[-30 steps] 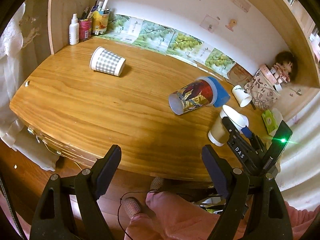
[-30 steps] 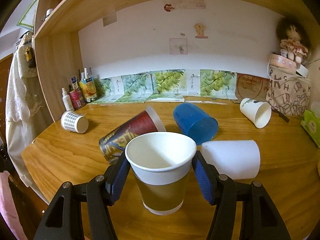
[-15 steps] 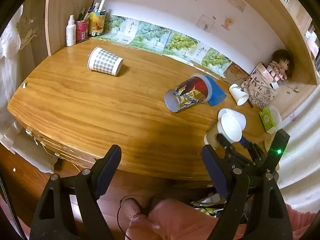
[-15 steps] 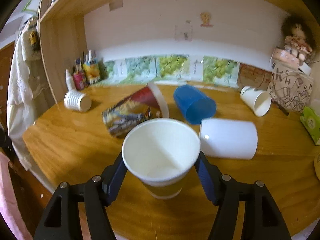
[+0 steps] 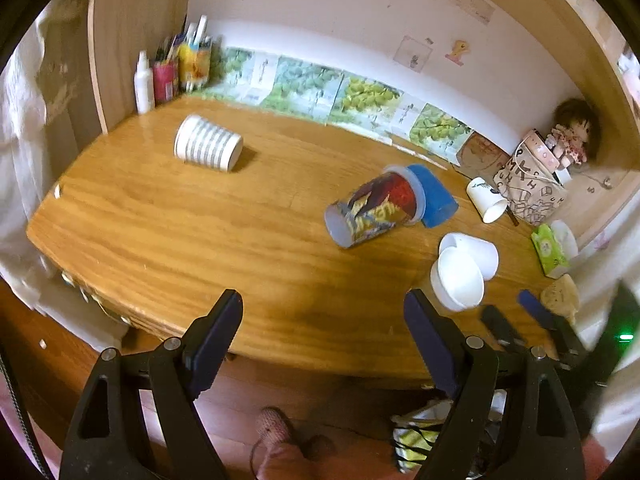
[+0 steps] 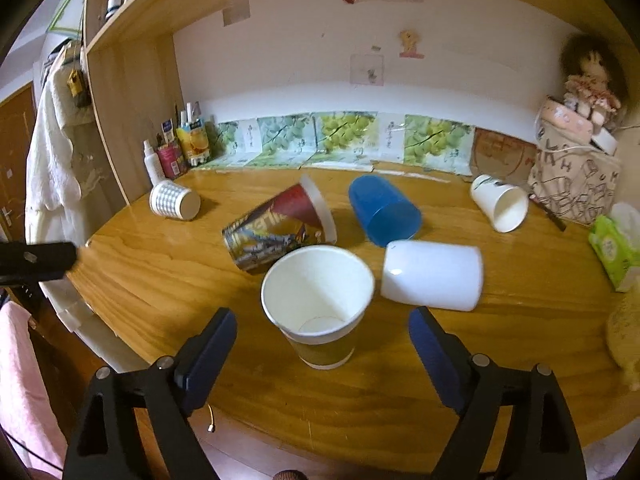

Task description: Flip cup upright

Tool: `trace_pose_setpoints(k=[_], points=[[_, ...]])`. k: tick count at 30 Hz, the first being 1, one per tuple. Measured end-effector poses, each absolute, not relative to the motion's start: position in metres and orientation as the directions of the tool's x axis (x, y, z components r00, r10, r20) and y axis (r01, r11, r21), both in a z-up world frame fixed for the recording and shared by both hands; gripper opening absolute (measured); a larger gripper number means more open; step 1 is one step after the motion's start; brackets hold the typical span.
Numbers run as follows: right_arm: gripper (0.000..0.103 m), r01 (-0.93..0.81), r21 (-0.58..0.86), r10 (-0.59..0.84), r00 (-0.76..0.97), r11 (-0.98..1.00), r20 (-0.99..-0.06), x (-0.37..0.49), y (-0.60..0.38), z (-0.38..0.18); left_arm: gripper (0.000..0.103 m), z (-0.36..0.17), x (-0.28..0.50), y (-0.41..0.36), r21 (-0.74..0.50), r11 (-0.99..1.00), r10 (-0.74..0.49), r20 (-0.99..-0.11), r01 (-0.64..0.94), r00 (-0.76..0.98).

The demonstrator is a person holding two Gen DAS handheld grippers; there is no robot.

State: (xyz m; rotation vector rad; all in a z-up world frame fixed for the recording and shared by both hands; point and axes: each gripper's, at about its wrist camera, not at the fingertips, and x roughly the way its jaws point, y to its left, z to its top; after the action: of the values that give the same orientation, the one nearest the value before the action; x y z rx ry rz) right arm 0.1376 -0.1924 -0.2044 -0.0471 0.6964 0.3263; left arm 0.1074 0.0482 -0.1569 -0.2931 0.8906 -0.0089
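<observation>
The wooden desk (image 6: 160,276) bears six cups. The right gripper (image 6: 322,334) is spread wide, jaws clear of the brown-banded paper cup (image 6: 318,304), which stands upright near the front edge. The left gripper (image 5: 322,318) gapes empty over the desk's front edge. Only the right view shows the shelf (image 6: 132,16) overhead. Lettering on the printed tumbler (image 6: 280,226) is unreadable.

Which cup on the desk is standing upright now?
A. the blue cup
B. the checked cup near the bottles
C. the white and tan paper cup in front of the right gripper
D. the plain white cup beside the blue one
C: the white and tan paper cup stands on its base with its mouth open upward, between the open fingers of the right gripper, while the others lie on their sides.
</observation>
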Motion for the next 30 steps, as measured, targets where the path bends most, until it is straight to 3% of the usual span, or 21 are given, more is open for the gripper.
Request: trace_pose_setpoints(k=[6, 19, 25, 30], points=[[0.1, -0.27, 0.133, 0.291, 0.712, 0.954, -0.64, 0.118, -0.211, -0.151, 0.085, -0.12, 0.102, 0.03, -0.179, 0.978, -0.058, -0.732, -0.11, 0.678], [0.101, -0.142, 0.299, 0.31, 0.696, 0.943, -0.647, 0.076, -0.246, -0.089, 0.085, -0.063, 0.077, 0.005, -0.176, 0.98, -0.051, -0.671, -0.092, 0.74], [0.101, -0.011, 0.153, 0.103, 0.786, 0.988, -0.609, 0.046, -0.232, -0.072, 0.085, -0.056, 0.062, 0.0, -0.186, 0.98, -0.074, -0.666, -0.069, 0.743], [0.101, -0.035, 0.152, 0.117, 0.812, 0.988, -0.572, 0.031, -0.221, -0.068, 0.085, -0.054, 0.054, 0.001, -0.16, 0.985, -0.057, -0.645, -0.061, 0.762]])
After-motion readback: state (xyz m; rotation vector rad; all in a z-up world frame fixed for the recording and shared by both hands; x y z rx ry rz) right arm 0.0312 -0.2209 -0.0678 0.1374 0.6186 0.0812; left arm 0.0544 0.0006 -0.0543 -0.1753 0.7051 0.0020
